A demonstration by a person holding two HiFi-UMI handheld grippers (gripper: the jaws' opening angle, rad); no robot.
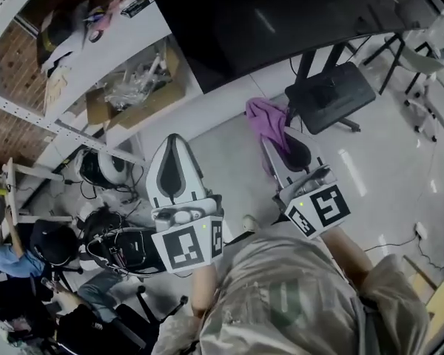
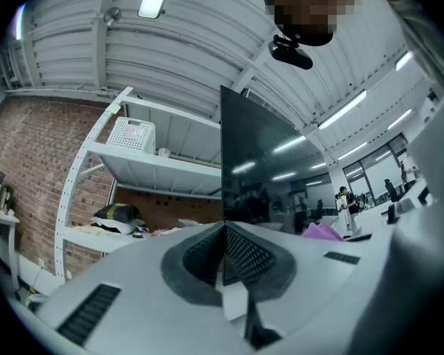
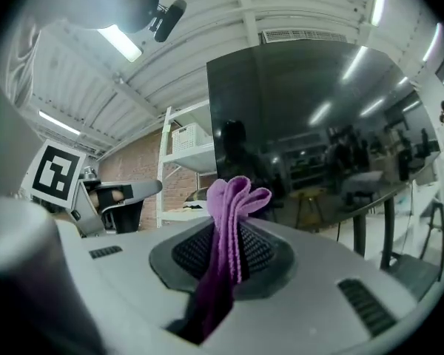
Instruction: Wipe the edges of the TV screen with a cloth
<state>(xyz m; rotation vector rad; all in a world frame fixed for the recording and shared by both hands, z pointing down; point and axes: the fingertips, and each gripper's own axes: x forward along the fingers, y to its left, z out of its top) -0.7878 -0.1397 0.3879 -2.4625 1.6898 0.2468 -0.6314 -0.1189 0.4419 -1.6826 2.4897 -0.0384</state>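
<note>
The large dark TV screen [image 1: 281,21] stands on a black stand at the top of the head view. Its left edge [image 2: 222,154] runs straight ahead of my left gripper [image 2: 223,231], whose jaws are shut with nothing between them. My right gripper [image 3: 233,242] is shut on a folded purple cloth [image 3: 233,205] that sticks up past the tips. In the head view the purple cloth [image 1: 266,120] hangs below the screen's lower edge, a little short of it. The TV screen [image 3: 311,117] fills the upper right of the right gripper view.
White metal shelving [image 1: 81,58] with a cardboard box [image 1: 137,87] and clutter stands left of the screen, against a brick wall [image 2: 29,168]. The stand's black base [image 1: 329,95] sits on the floor. Chairs [image 1: 422,65] at the right. People and bags [image 1: 52,242] crowd the lower left.
</note>
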